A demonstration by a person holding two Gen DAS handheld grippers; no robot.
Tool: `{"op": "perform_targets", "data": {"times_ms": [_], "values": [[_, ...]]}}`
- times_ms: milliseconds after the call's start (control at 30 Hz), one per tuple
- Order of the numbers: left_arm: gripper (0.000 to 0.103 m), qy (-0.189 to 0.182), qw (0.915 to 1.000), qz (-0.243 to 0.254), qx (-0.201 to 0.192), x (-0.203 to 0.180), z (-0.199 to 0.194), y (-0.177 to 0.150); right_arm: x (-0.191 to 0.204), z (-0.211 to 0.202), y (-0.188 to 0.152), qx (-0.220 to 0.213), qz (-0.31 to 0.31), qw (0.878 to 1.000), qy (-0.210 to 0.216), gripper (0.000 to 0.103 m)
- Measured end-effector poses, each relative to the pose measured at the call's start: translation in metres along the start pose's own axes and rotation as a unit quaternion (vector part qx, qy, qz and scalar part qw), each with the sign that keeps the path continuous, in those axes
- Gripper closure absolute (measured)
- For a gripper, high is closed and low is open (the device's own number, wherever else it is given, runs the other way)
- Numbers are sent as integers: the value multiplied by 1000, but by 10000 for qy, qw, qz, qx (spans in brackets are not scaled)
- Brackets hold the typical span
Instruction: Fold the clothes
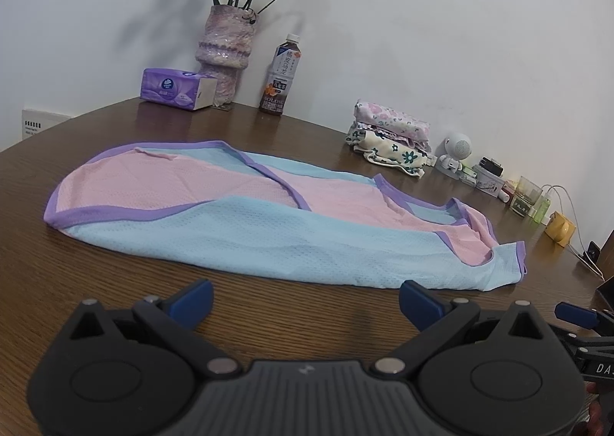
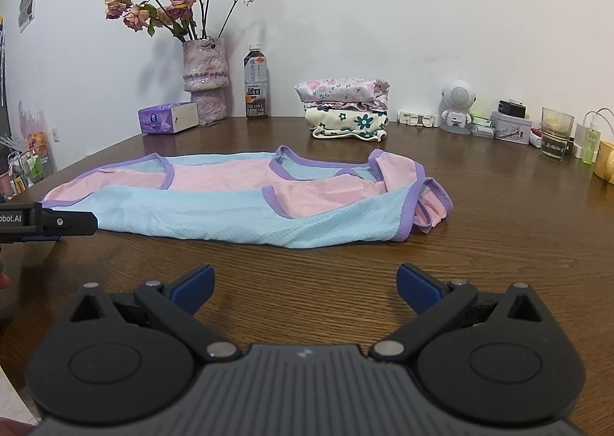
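On the brown wooden table (image 1: 115, 282), a pink and blue mesh garment (image 1: 245, 221) with purple trim lies spread flat, its length running left to right. The left gripper (image 1: 305, 300) hovers over bare wood just short of the garment's near blue edge, jaws spread wide and holding nothing. In the right wrist view the same garment (image 2: 245, 206) lies ahead of the right gripper (image 2: 305, 284), a strip of bare table between them; its jaws also stand wide and empty. The left gripper's tip shows at the left edge of that view, next to the garment's left end. Behind the garment, by the wall, sit a pile of folded floral clothes (image 2: 345, 110), a vase of dried roses (image 2: 205, 79), a drink bottle (image 2: 256, 83) and a purple tissue box (image 2: 167, 117).
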State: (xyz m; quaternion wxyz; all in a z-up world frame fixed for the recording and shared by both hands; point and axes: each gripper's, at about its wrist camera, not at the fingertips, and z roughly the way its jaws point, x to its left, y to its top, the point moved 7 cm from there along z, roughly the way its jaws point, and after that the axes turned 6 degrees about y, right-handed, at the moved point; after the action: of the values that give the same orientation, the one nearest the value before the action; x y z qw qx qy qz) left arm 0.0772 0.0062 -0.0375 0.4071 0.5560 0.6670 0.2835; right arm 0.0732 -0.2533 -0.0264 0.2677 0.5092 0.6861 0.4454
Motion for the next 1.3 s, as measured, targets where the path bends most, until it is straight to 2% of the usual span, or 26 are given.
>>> {"op": "perform_targets", "data": {"times_ms": [167,300,500,700,800,967,1133,1300], "values": [[0,-28,10000,36,11,4,-1,1,2,3,0,88,-74,9999,8,0],[0,85,10000,34,8,19,-4,2,3,5,-1,159,-133,9998,14,0],[0,275,9996,-29,19,58,-13,10,6,11,1,303,-245,9992,45,0],[0,377,9991,162,-122,88,-20,32,7,20,11,397,-371,9985,61,0],[0,354,9983,433,-172,91,-16,48,4,25,24,400,-567,9976,-4,0],[0,142,9929,1173,-98,83,1,87,-4,34,51,377,-978,9944,-154,0],[0,-220,9816,1896,-36,59,29,131,-15,52,99,278,-1842,9821,-263,0],[0,-228,9656,2588,117,40,72,164,-16,92,144,421,-2398,9699,-104,0]]}}
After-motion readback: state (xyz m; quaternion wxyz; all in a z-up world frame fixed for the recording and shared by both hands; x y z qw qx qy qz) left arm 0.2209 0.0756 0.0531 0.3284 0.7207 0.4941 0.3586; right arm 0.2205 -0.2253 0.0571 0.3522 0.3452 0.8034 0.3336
